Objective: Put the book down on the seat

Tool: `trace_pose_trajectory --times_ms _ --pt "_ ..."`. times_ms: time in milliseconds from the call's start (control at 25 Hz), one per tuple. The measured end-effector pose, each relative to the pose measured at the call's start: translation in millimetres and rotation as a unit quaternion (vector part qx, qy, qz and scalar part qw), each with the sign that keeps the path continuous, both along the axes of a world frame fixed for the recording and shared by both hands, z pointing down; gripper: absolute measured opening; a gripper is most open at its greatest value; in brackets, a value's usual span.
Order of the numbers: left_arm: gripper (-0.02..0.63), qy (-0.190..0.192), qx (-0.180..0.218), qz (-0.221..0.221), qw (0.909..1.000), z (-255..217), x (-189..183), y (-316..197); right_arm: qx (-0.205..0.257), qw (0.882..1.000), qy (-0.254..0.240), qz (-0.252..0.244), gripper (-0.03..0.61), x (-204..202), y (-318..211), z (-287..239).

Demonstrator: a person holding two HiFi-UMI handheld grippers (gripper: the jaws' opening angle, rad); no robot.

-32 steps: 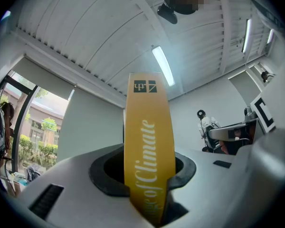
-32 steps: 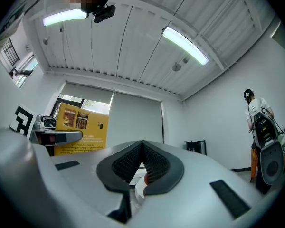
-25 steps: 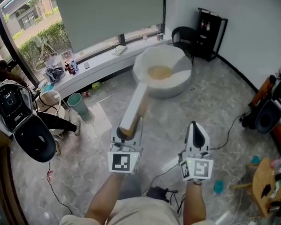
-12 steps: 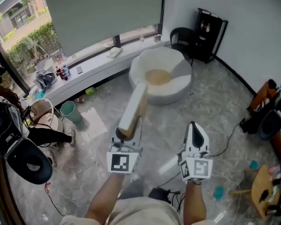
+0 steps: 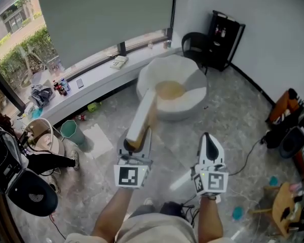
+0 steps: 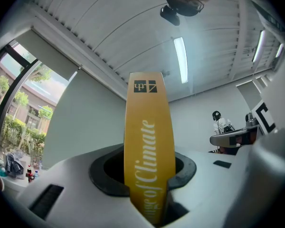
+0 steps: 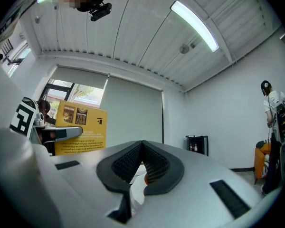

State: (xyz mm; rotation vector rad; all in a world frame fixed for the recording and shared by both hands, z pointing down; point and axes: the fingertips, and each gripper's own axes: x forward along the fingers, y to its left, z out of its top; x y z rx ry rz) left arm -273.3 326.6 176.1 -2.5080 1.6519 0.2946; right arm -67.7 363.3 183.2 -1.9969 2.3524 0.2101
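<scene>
A yellow book (image 5: 142,116) stands on end in my left gripper (image 5: 137,143), its white page edge facing up in the head view. In the left gripper view the yellow spine (image 6: 149,151) rises from between the jaws, and the left gripper (image 6: 152,194) is shut on it. The seat (image 5: 195,92) is a round white floor chair with a tan cushion, on the floor beyond the book's far end. My right gripper (image 5: 210,146) hangs to the right of the book, shut and holding nothing (image 7: 142,158). The book's cover (image 7: 80,127) shows at its left.
A low window ledge (image 5: 99,80) with bottles and a booklet runs behind the seat. A black chair (image 5: 196,42) and black cabinet (image 5: 225,37) stand at the back right. A green bin (image 5: 70,131) and bags lie left; cables (image 5: 245,151) and a wooden stool (image 5: 286,201) lie right.
The head view has swung: the bags and bin at the left slid down and left, and the seat sits slightly lower. Both grippers and the book keep the same pose.
</scene>
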Motion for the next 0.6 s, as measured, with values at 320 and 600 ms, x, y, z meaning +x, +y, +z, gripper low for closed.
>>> trace_pose_trajectory --times_ms 320,600 --pt "0.152 -0.018 0.0 0.005 0.9998 11 21 -65 -0.009 1.0 -0.018 0.009 0.0 33 -66 16" --pt "0.152 -0.026 0.002 -0.012 0.9996 14 70 -157 -0.015 0.999 -0.028 0.006 0.0 88 -159 25"
